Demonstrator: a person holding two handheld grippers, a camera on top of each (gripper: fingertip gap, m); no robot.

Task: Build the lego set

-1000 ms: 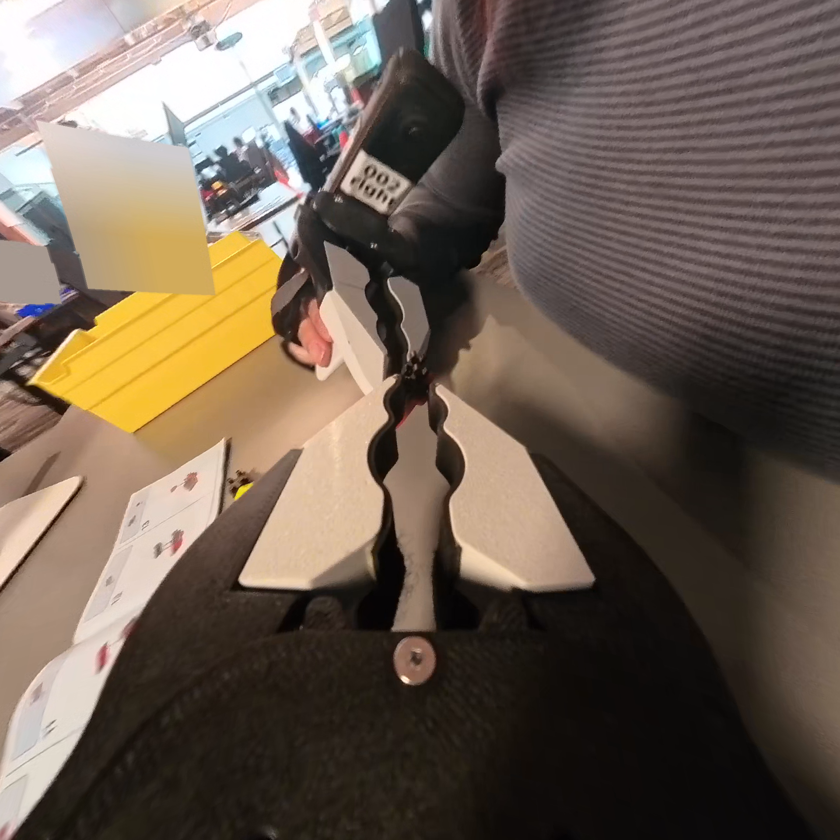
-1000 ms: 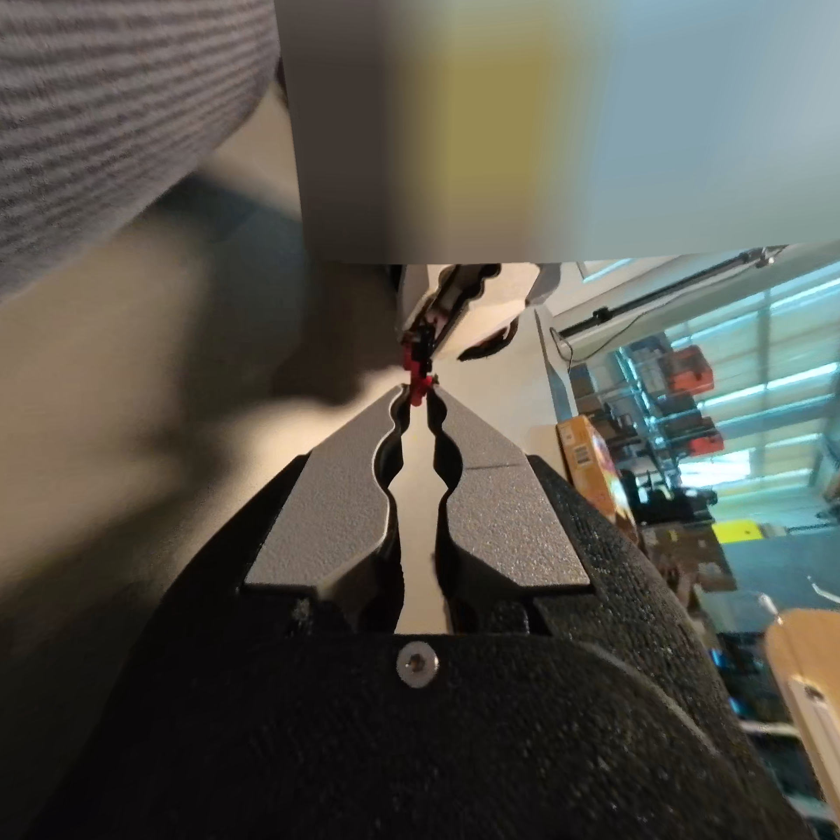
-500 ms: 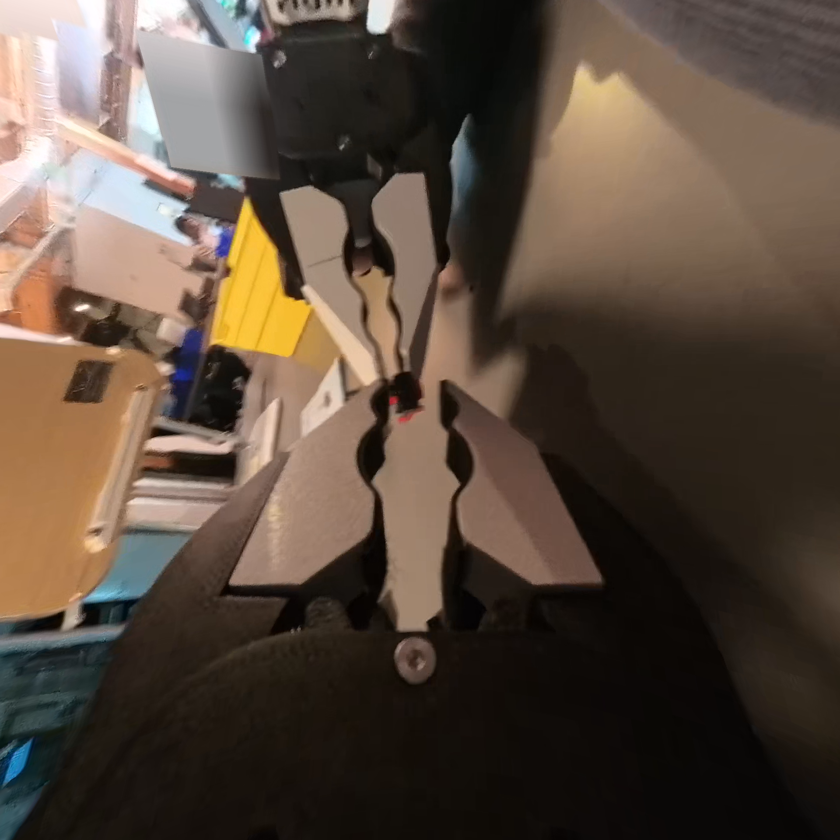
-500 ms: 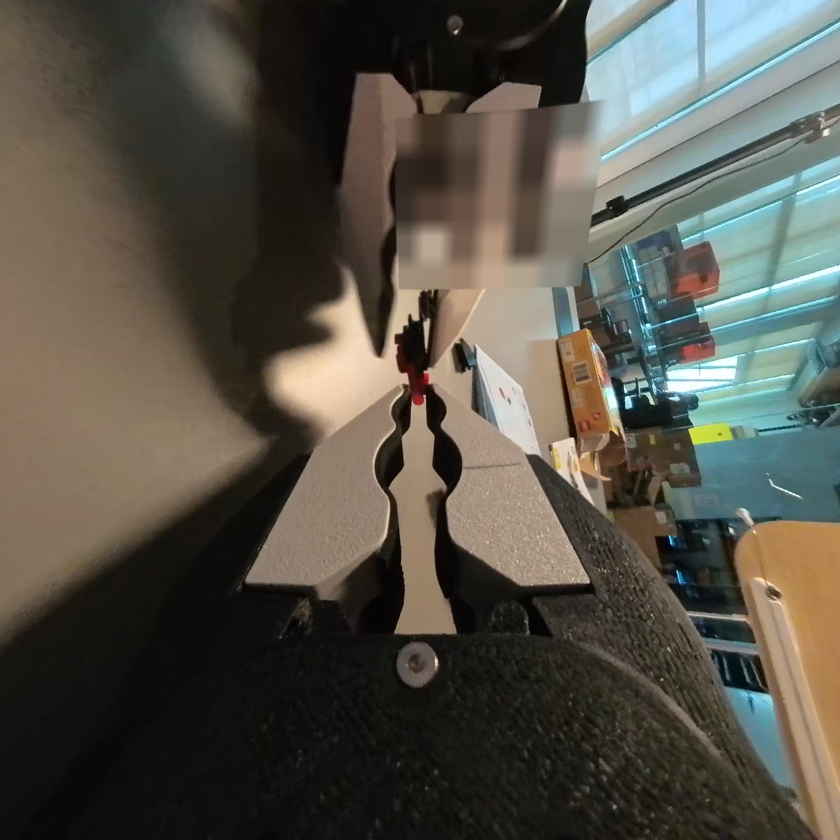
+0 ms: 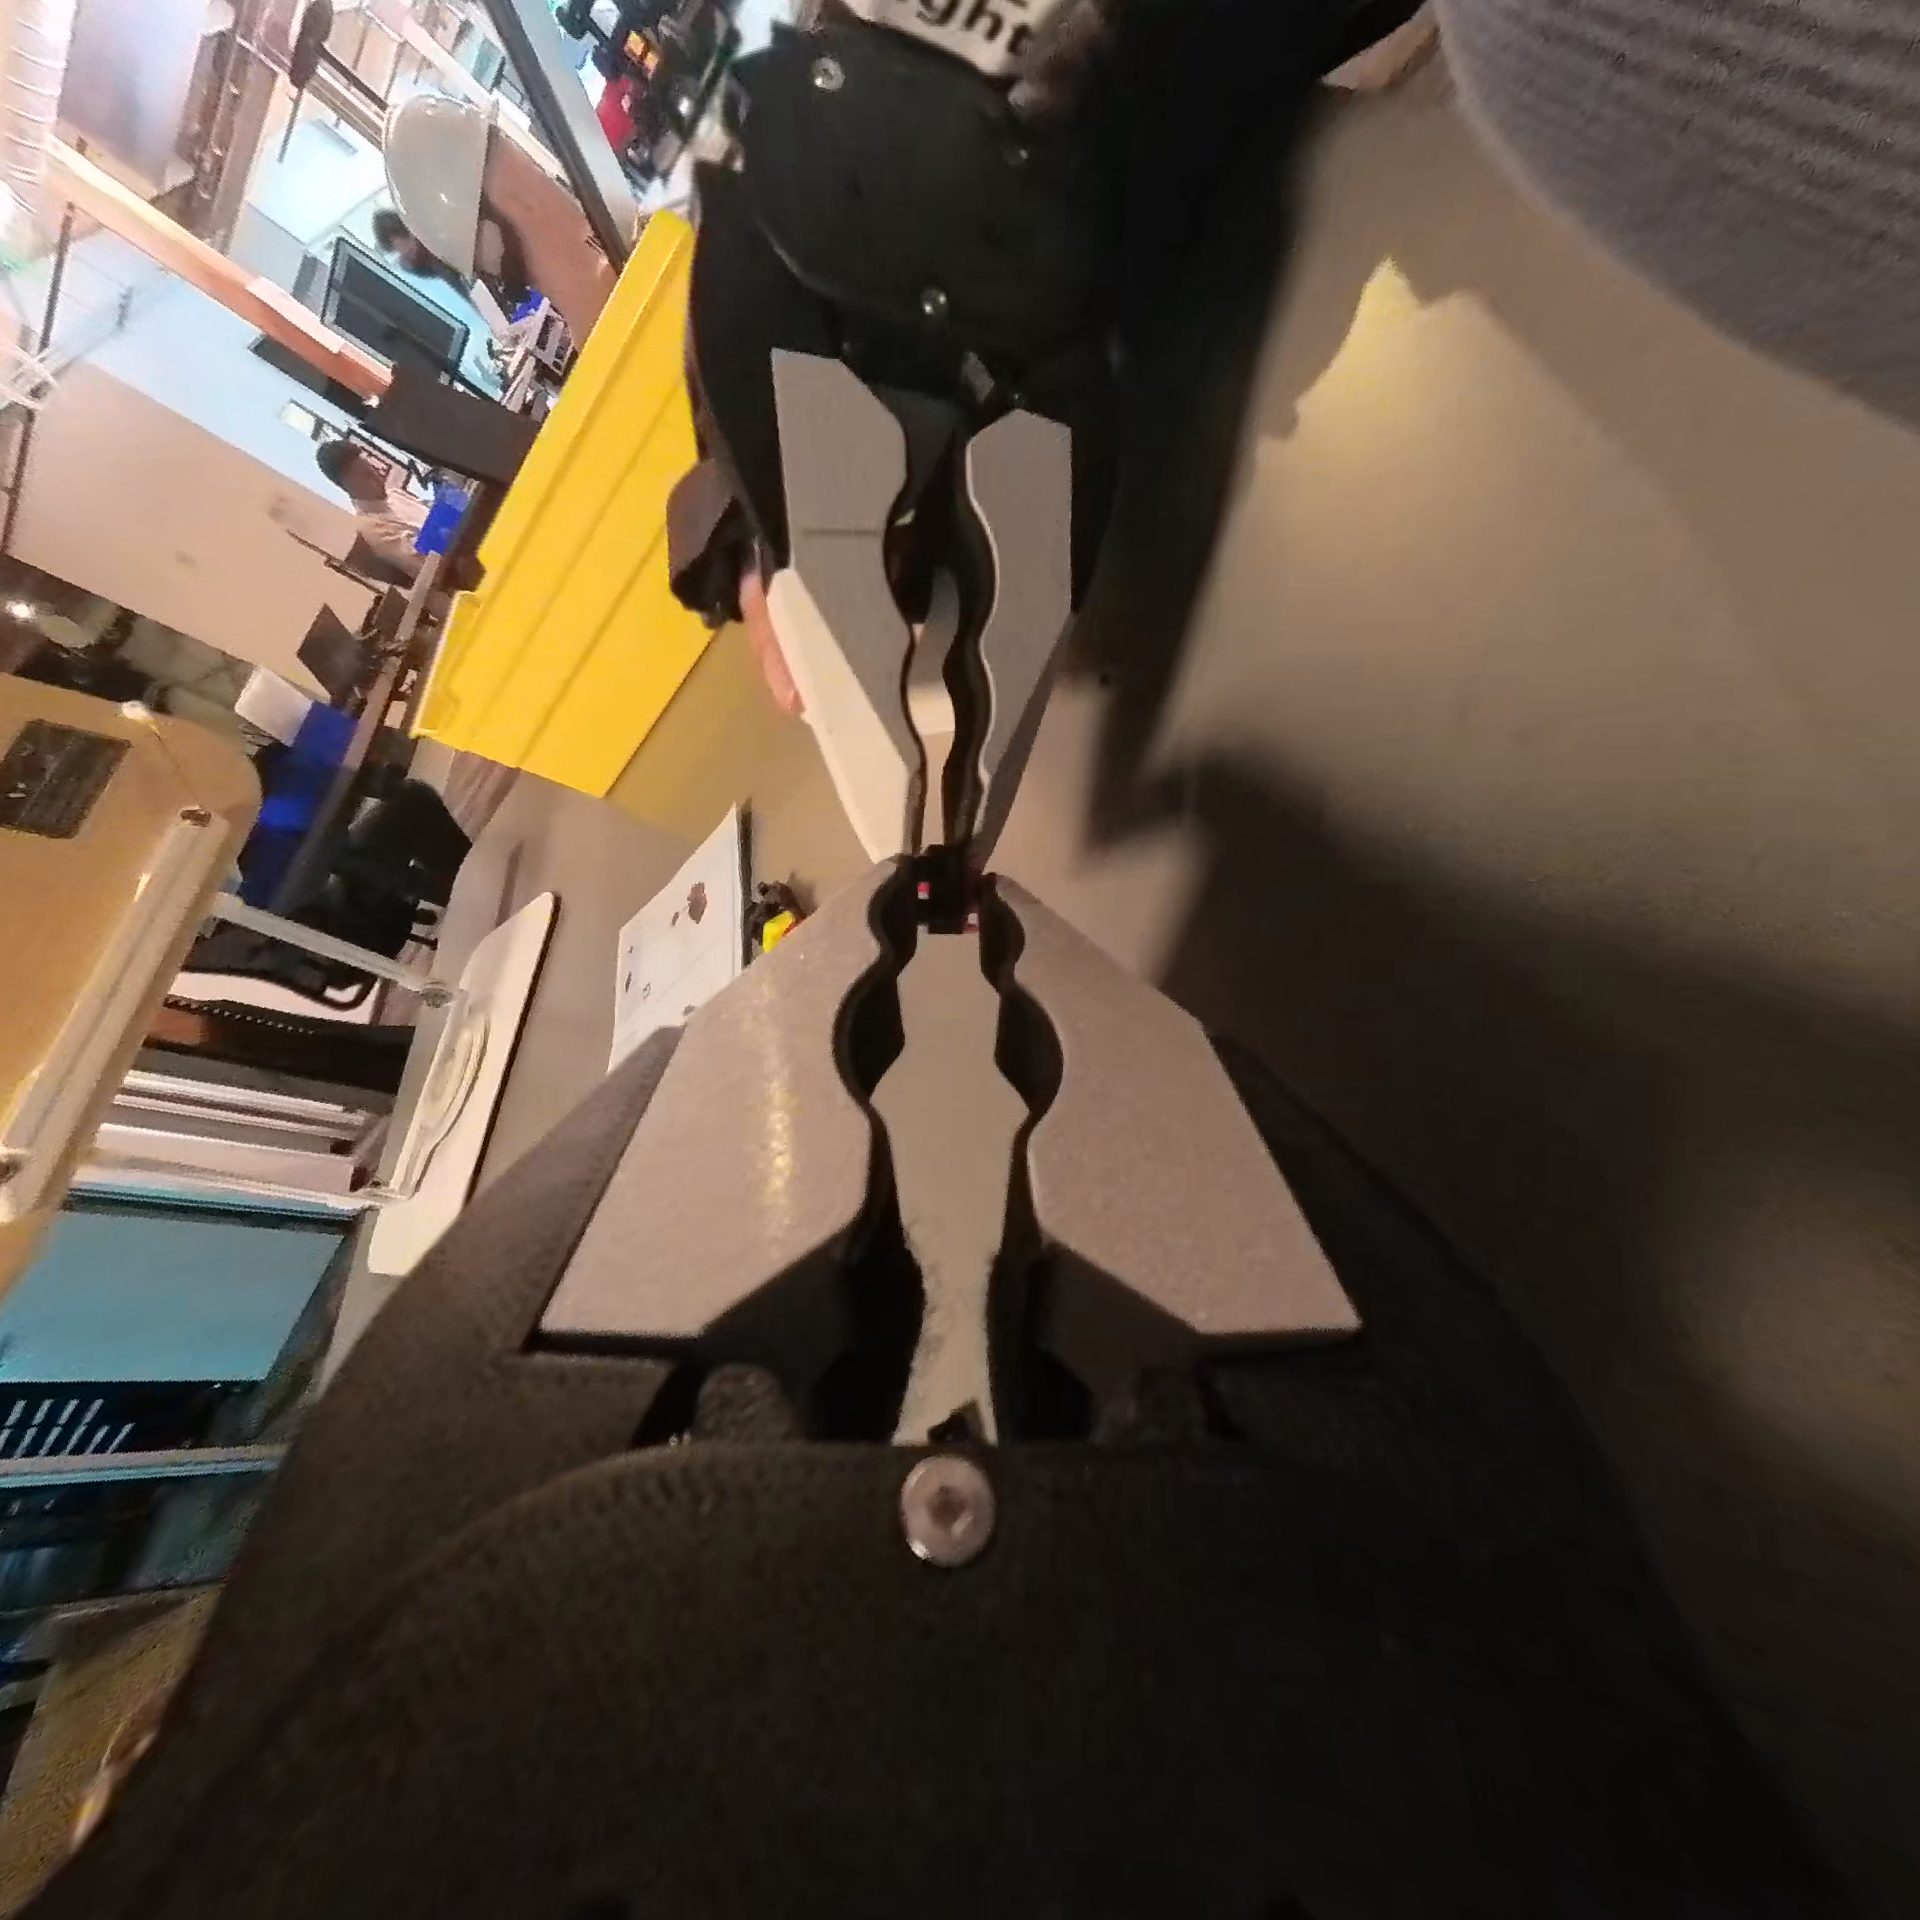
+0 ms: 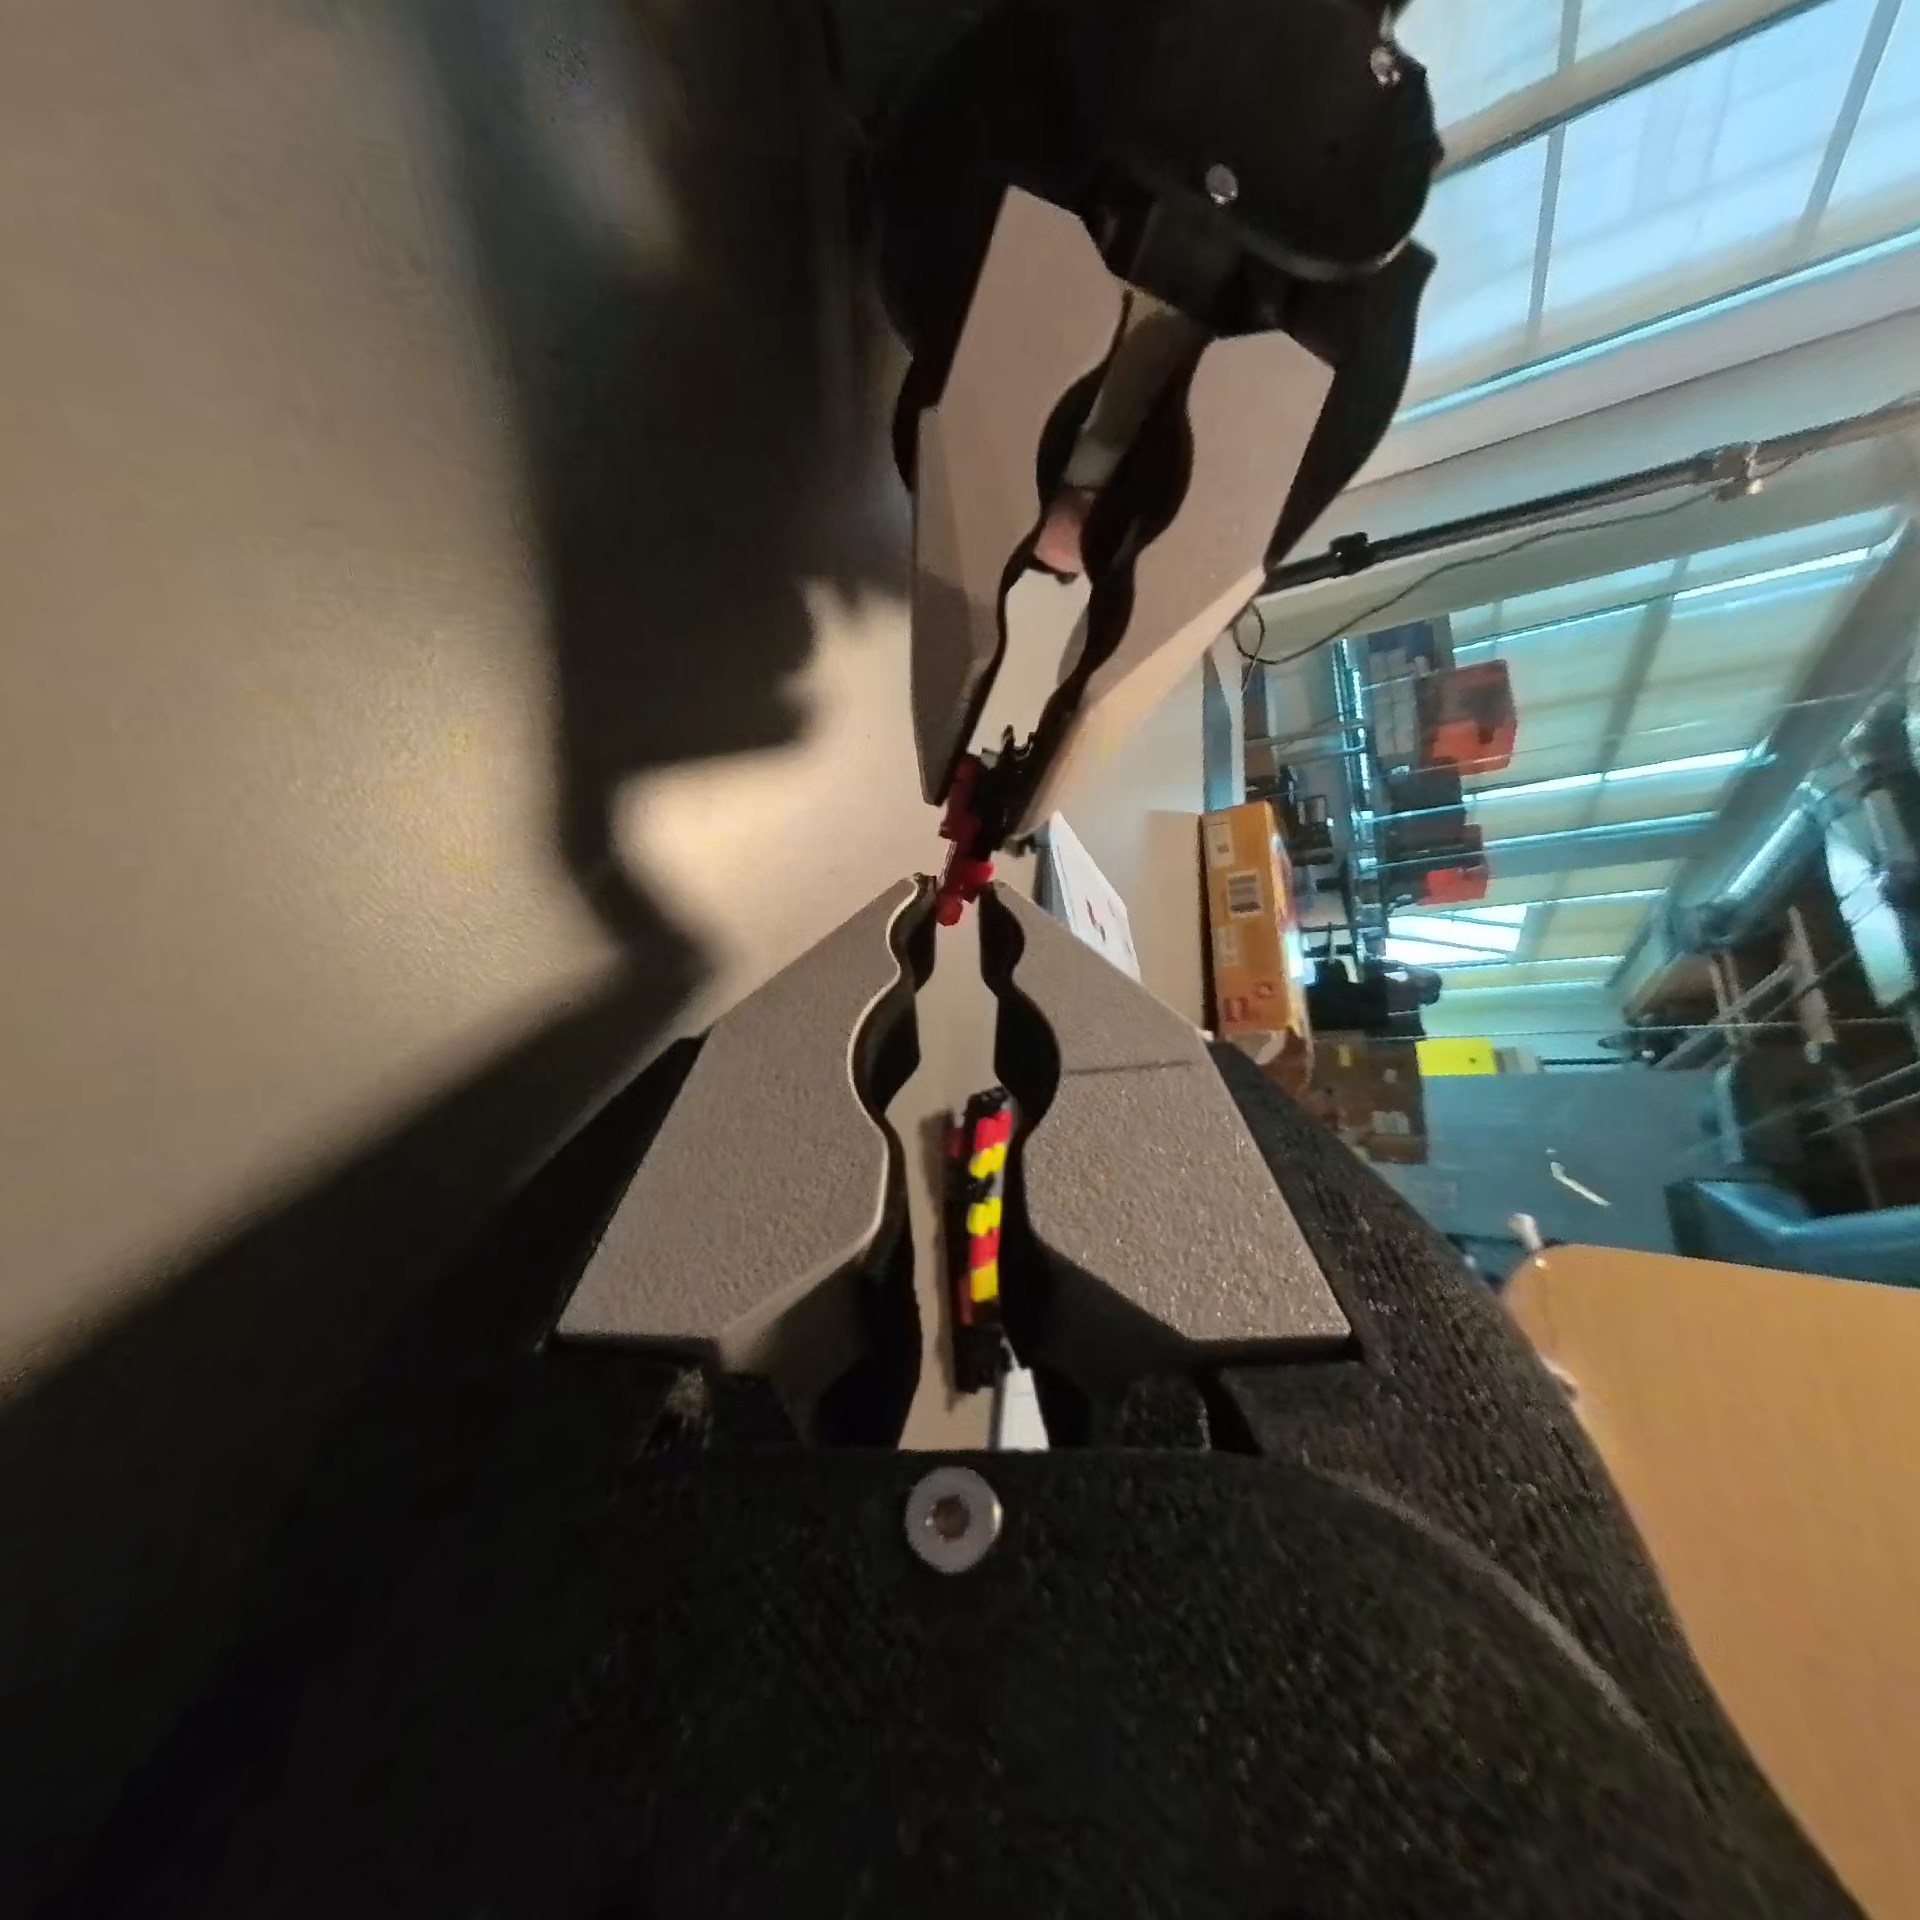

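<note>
My left gripper (image 5: 943,902) and right gripper (image 6: 956,896) meet tip to tip above the table. In the left wrist view my left gripper is shut on a small black and red lego piece (image 5: 938,885), and the right gripper (image 5: 948,831) comes down from above onto it. In the right wrist view my right gripper is shut on a small red lego piece (image 6: 951,906). That piece touches the red and black piece (image 6: 971,812) held by the left gripper (image 6: 987,800). A red, yellow and black lego assembly (image 6: 982,1236) lies on the table behind my right fingers.
A yellow bin (image 5: 582,540), an instruction booklet (image 5: 681,956), a white board (image 5: 468,1070) and small loose pieces (image 5: 774,920) lie on the grey table (image 5: 1455,623). A person's grey striped top (image 5: 1714,156) is close by. A cardboard box (image 6: 1247,925) stands beyond the table. Less than 4 cm separates the two grippers' tips.
Both grippers have rolled about a quarter turn while staying tip to tip with their pieces together. The lego assembly on the table has come into the right wrist view.
</note>
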